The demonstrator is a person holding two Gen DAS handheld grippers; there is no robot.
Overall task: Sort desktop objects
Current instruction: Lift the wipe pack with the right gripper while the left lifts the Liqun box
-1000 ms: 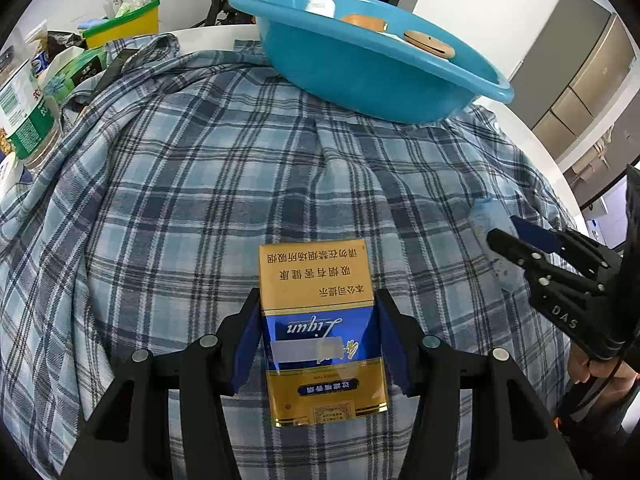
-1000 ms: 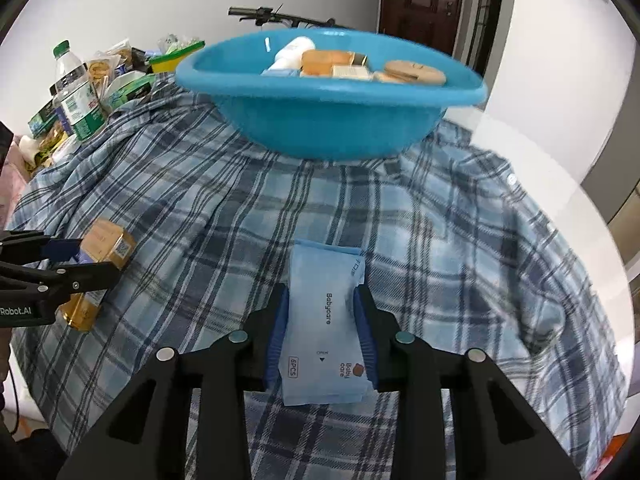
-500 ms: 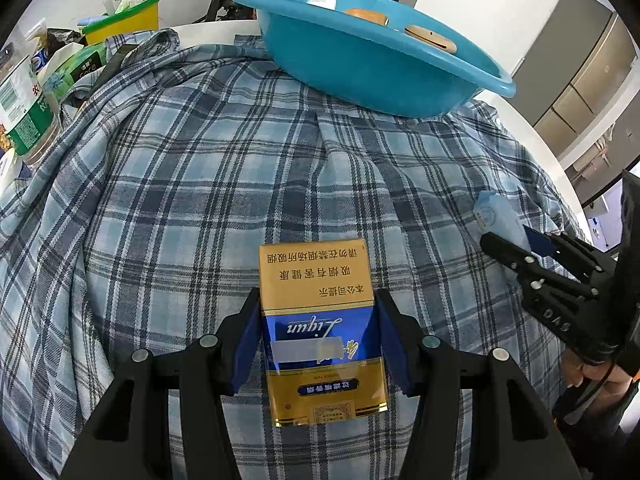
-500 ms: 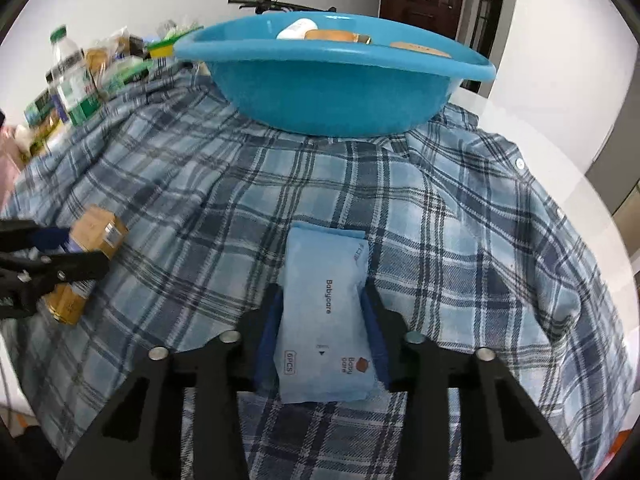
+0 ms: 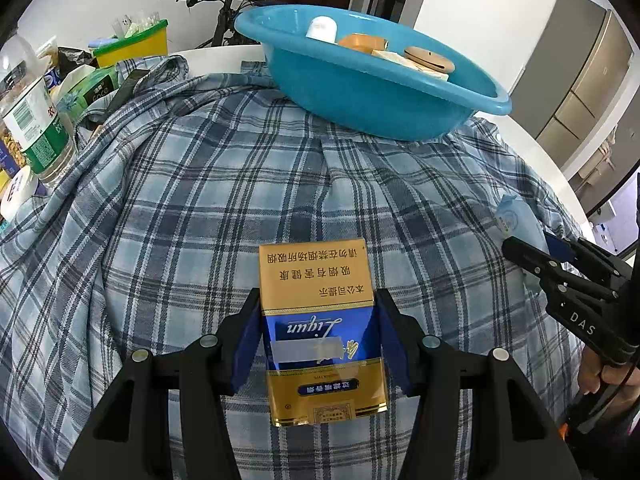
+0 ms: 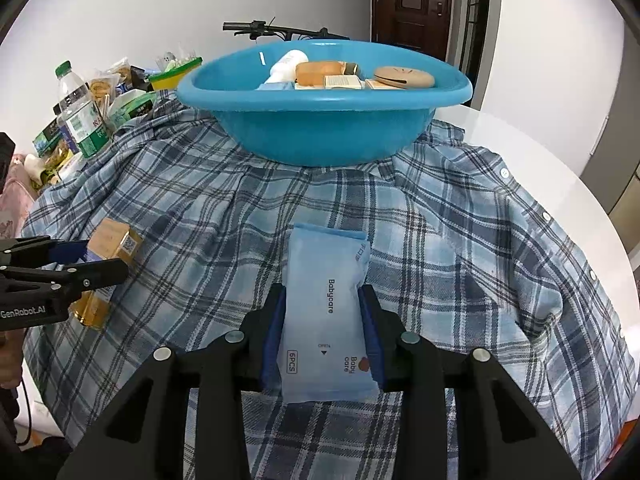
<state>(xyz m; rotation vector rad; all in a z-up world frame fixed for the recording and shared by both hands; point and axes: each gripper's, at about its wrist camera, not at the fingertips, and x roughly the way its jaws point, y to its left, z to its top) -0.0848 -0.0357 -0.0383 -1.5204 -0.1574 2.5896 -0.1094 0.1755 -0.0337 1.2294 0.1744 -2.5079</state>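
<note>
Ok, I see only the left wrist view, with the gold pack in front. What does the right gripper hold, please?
Observer: The right gripper is shut on a pale blue packet printed "Babycare".
Operator: Where do the pads press it?
Observer: On its two long sides; the far half sticks out ahead.
Operator: And the white thing in the bowl?
Observer: In the bowl it is a white bottle, lying on its side.
</note>
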